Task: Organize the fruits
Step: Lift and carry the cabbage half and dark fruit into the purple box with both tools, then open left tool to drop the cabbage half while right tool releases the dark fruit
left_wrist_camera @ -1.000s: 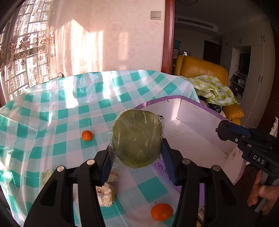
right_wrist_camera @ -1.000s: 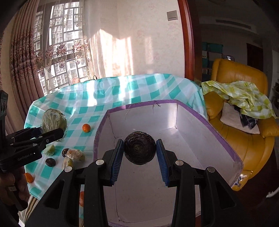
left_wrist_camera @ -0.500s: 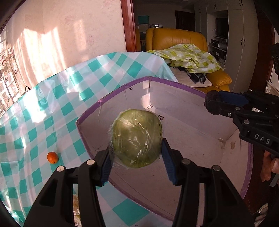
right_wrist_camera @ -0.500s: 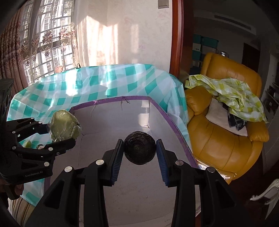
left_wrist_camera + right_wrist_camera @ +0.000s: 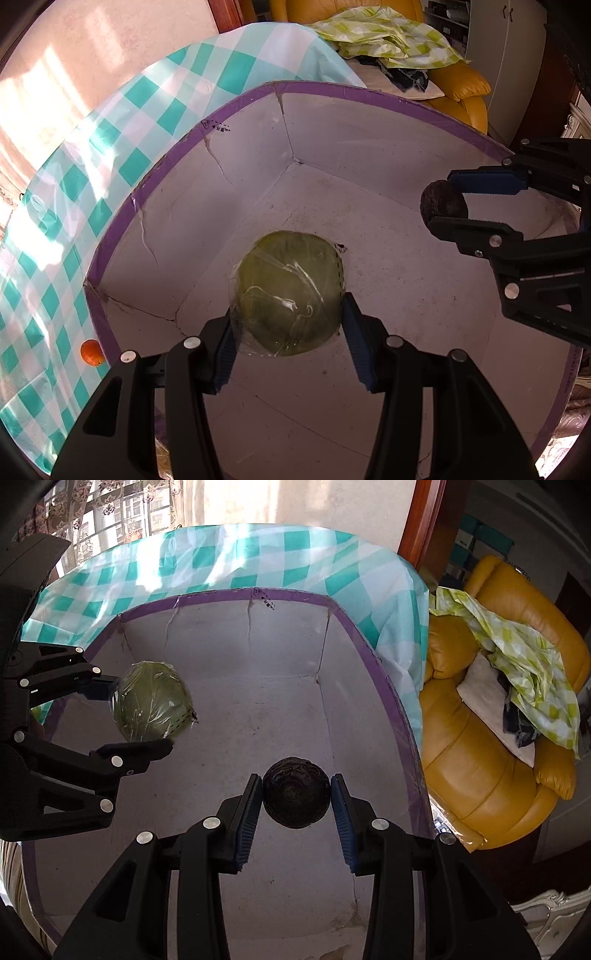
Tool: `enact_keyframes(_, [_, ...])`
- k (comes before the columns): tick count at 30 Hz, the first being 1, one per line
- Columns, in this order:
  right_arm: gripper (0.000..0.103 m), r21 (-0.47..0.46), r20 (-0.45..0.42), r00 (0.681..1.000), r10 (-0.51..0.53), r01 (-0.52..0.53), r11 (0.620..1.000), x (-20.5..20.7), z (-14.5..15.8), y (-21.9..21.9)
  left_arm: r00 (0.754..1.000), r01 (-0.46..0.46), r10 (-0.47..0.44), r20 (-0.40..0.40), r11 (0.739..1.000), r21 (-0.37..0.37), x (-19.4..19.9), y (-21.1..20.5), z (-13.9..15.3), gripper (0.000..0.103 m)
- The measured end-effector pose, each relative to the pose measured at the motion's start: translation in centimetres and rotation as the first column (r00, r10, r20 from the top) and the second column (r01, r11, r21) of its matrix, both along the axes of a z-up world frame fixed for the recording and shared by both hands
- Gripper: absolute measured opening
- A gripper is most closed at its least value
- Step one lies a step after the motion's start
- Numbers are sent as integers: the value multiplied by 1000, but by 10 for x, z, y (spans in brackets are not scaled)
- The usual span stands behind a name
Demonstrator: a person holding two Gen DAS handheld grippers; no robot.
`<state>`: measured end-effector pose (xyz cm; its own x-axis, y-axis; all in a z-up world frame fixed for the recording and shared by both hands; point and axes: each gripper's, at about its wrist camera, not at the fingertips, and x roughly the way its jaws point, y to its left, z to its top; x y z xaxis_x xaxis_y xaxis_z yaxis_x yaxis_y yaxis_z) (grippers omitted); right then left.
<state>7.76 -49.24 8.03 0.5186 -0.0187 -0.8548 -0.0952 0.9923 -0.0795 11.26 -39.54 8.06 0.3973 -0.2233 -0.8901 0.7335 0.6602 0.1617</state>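
Both grippers hang above the purple-rimmed cardboard box (image 5: 236, 107). The left gripper (image 5: 288, 332) clamps a plastic-wrapped green cabbage (image 5: 288, 291); to its right, the right gripper (image 5: 295, 805) pinches a dark purple cabbage (image 5: 295, 797).

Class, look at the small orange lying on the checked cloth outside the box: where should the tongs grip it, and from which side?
Grip the small orange across its widest middle, coming from above. It is round, so any pair of opposite sides would serve, but the purple-rimmed box stands close beside it, so place the fingers along that wall rather than across it.
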Motion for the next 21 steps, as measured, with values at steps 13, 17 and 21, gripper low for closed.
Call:
enact_keyframes(13, [38,-57,-202,977,70,-83,995,17,-27,15,987,13,2,-160,996,93,13,-6,-35,52])
enact_keyframes(17, [38,-77,-241,968,66,-87,993,19,-33,18,973,2,19,-231,996,90,19,-2,-41,52])
enact_keyframes(21, [38,-93,-269,961,64,-92,991,21,-36,20,968,5,24,-250,993,116,21,0,-45,52])
